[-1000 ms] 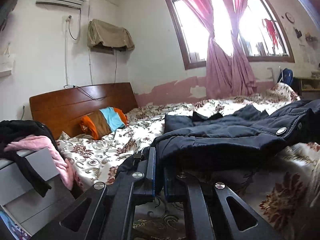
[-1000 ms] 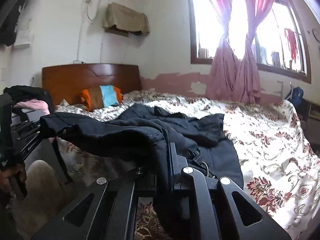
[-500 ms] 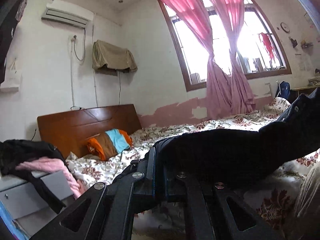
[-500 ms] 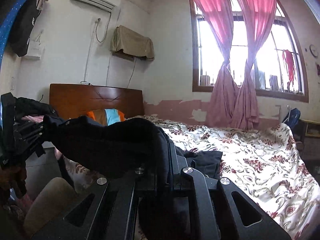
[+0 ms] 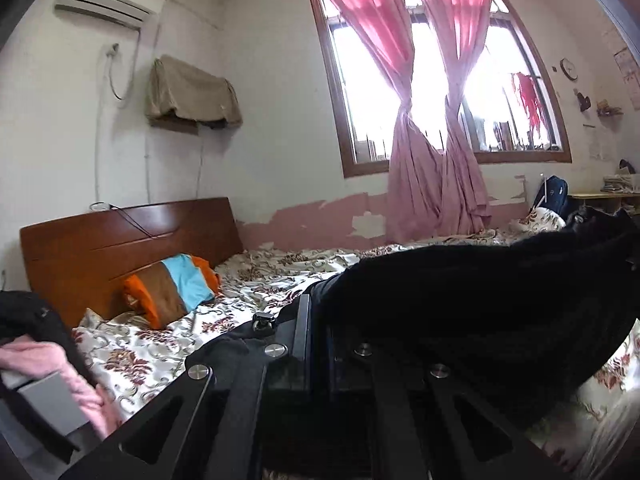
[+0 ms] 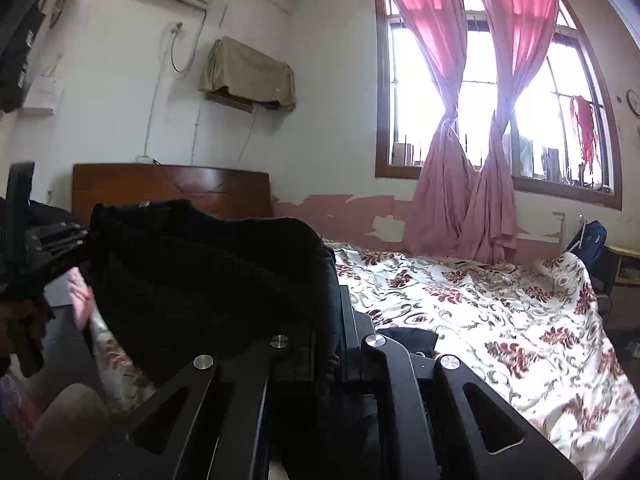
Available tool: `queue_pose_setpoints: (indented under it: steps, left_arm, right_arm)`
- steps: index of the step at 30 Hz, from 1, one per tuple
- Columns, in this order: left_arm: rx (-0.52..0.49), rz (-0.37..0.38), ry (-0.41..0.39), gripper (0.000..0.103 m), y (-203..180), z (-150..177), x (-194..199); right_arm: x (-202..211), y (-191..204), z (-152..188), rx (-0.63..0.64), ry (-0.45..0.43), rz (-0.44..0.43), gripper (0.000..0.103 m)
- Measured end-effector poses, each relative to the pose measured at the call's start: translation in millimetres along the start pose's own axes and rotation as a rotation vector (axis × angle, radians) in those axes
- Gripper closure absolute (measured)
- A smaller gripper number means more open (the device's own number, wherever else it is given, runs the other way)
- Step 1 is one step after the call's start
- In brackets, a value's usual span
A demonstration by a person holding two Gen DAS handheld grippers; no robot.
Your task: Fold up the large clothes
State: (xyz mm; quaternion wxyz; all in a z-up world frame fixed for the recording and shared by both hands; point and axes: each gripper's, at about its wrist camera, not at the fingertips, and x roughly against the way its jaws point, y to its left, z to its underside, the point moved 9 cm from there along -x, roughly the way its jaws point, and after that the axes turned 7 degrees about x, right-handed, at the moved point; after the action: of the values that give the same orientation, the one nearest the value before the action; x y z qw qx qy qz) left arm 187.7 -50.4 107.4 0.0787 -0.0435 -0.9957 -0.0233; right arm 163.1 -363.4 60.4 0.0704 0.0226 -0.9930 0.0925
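Observation:
A large dark navy jacket hangs stretched between my two grippers, lifted above the floral bed. My left gripper is shut on one edge of the jacket, which runs off to the right. My right gripper is shut on the other edge of the jacket, which runs off to the left, where the left gripper shows holding its far end. A small dark part of the jacket still touches the bedspread.
A wooden headboard and an orange, brown and blue pillow lie at the bed's head. A grey cabinet with pink and black clothes stands at the left. Pink curtains hang at the far window. A blue backpack sits beyond the bed.
Both grippers have risen with the jacket, lifting it off the bed until it hangs taut between them. Both views tilt up and show more wall and window.

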Motion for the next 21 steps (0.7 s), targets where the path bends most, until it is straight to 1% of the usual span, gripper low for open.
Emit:
queue_pose_setpoints:
  steps: [2, 5, 7, 8, 10, 16, 21]
  left_arm:
    - [-0.012, -0.002, 0.012, 0.097, -5, -6, -22]
    - [-0.033, -0.016, 0.031, 0.097, -11, -15, -64]
    - [-0.018, -0.025, 0.062, 0.097, -16, -19, -96]
    - [-0.009, -0.028, 0.071, 0.097, -17, -19, -106]
    - [0.013, -0.038, 0.098, 0.097, -21, -22, -138]
    - [0.013, -0.072, 0.185, 0.097, -27, -2, -209]
    - [0.033, -0.079, 0.259, 0.097, -30, 25, -262]
  right_arm:
    - [-26, -8, -6, 0.015, 0.020, 0.003, 0.096]
    - [-64, -22, -14, -0.019, 0.064, -0.017, 0.096]
    - [-93, -31, -17, -0.037, 0.097, -0.013, 0.096]
    - [-105, -33, -17, -0.030, 0.106, -0.004, 0.096]
    - [-127, -35, -16, -0.012, 0.126, 0.015, 0.096]
    - [-199, -39, -7, 0.041, 0.207, 0.069, 0.096]
    - [-250, -38, 13, 0.005, 0.267, 0.097, 0.096]
